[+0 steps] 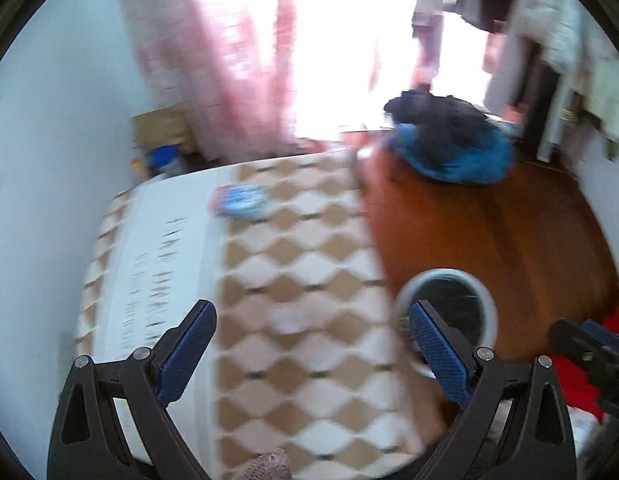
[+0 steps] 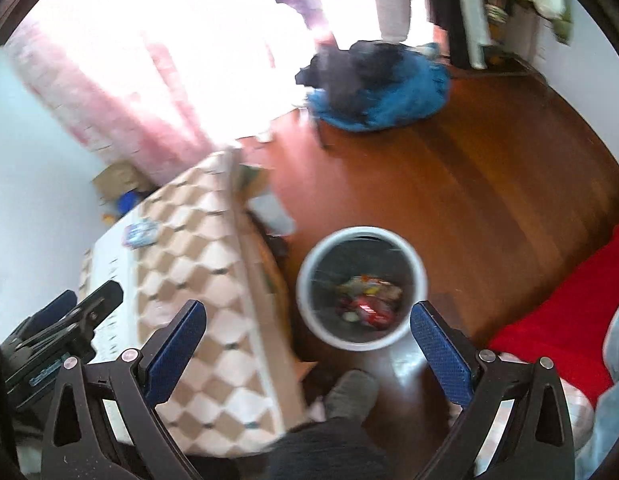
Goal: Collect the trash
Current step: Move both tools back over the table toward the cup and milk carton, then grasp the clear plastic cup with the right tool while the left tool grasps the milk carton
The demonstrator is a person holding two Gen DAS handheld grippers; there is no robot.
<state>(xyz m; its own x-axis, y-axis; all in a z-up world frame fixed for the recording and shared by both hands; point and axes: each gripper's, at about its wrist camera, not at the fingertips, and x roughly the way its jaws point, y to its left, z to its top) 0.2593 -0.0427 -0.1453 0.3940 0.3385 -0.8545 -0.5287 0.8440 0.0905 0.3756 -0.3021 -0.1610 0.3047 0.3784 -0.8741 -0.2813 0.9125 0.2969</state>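
A round white-rimmed trash bin (image 2: 361,288) stands on the wooden floor beside the table and holds several wrappers, red and yellow ones among them. It also shows in the left wrist view (image 1: 449,312). A blue and pink wrapper (image 1: 241,200) lies on the checkered tablecloth at the far side; it shows small in the right wrist view (image 2: 139,232). My left gripper (image 1: 313,340) is open and empty above the table (image 1: 309,380). My right gripper (image 2: 309,340) is open and empty above the bin's near edge.
A blue and dark heap of cloth (image 2: 373,84) lies on the floor by the bright window. Pink curtains (image 1: 197,60) hang behind the table. A red cloth (image 2: 557,320) is at the right. My foot (image 2: 349,396) stands near the bin. A cardboard box (image 1: 161,128) sits in the corner.
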